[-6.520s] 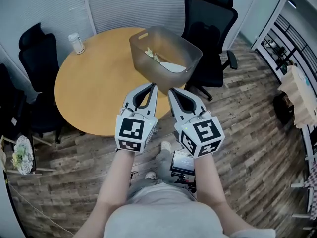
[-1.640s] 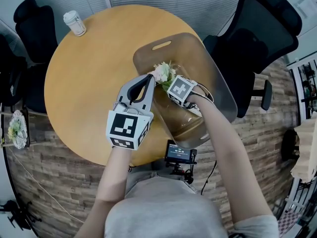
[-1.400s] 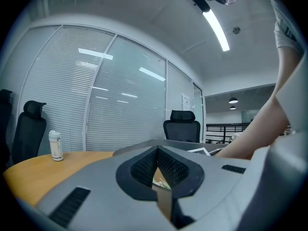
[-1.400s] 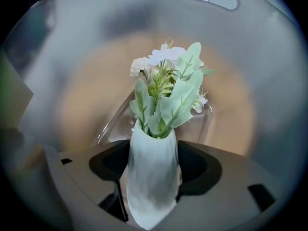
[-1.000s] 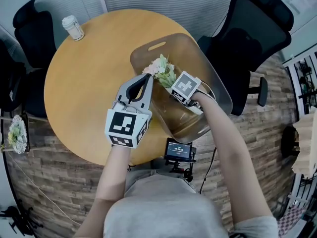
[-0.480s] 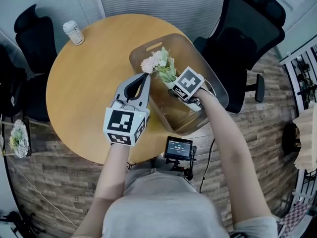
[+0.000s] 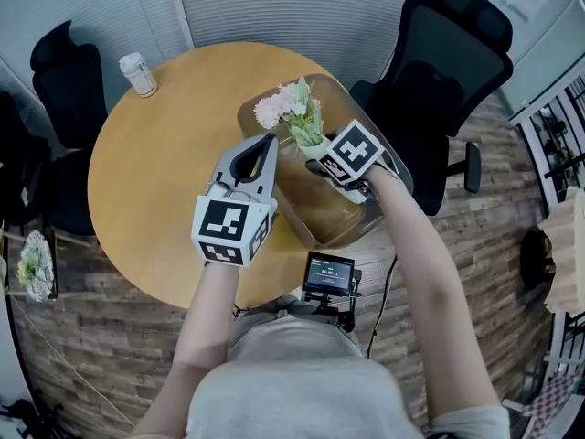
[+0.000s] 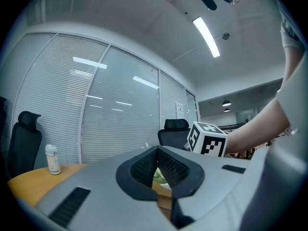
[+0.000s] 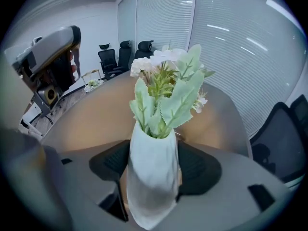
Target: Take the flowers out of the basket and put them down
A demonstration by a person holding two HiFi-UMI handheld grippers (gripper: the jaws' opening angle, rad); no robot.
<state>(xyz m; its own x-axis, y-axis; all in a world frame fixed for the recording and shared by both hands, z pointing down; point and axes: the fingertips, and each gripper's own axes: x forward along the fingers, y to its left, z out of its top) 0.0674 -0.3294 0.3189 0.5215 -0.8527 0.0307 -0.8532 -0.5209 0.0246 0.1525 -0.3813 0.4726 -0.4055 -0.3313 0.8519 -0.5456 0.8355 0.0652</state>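
- The right gripper (image 9: pixel 152 165) is pinching a white vase (image 9: pixel 150 189) around its body. Its jaws are standing wide apart, and the ribbed pads (image 9: pixel 194 166) are pressing on the vase from the left and the right.
- The vase is sitting upright between the jaws, with its base poking out below them on the near side.
- The flowers (image 9: pixel 166 83), pale blooms with green leaves, are standing up out of the vase's mouth.
- In the head view the flowers are showing above the far left part of the basket (image 7: pixel 320 210), just past the right gripper's marker cube. Whether the vase's base is clear of the rim cannot be told.
- The left gripper (image 8: pixel 157 150) is holding nothing. Its jaws are pressed together with the tips meeting, leaving only a small gap behind them.
- The left gripper is pointing level, just beside the basket's left wall. Whether it is touching the wall cannot be told.
- The basket is resting on the right part of the round wooden table (image 7: pixel 155 172).
- A small bottle (image 7: pixel 139 73) is standing at the table's far left edge, well apart from the basket.
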